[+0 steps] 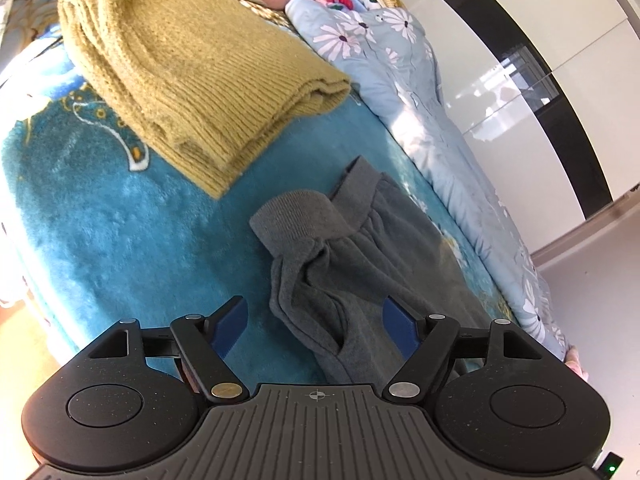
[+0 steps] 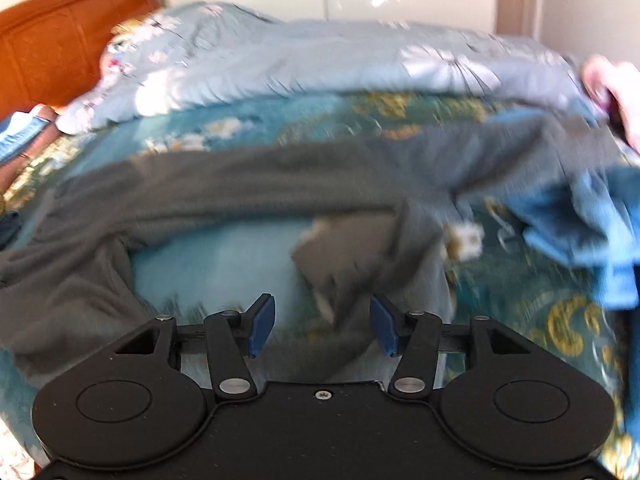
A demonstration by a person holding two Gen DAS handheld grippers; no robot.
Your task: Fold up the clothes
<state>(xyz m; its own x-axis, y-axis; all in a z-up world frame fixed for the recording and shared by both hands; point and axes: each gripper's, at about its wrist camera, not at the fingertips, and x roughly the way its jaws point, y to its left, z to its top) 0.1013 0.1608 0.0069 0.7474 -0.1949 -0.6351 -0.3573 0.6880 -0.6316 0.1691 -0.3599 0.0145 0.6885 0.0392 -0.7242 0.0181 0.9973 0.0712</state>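
On a bed covered by a teal plush blanket (image 1: 120,216), a folded mustard-yellow knit sweater (image 1: 192,76) lies at the left of the left wrist view, well apart from the gripper below it. To its right, a dark grey garment (image 1: 340,264) — ribbed cuff folded over at its far end — trails down the blanket toward the left gripper (image 1: 316,326), whose blue-padded fingers (image 1: 232,328) stand spread wide, the crumpled cloth lying between them but not pinched. Further right, a pale blue floral quilt (image 1: 400,64) is bunched along the blanket's edge, beside a glossy white wardrobe (image 1: 500,20). In the blurred right wrist view, an orange headboard (image 2: 60,40) rises at the left; the same grey garment (image 2: 240,184) stretches across the blanket, a fold of it reaching down between the parted fingers of the right gripper (image 2: 322,326), which clamps nothing. At the far right lies a crumpled blue cloth (image 2: 580,220).
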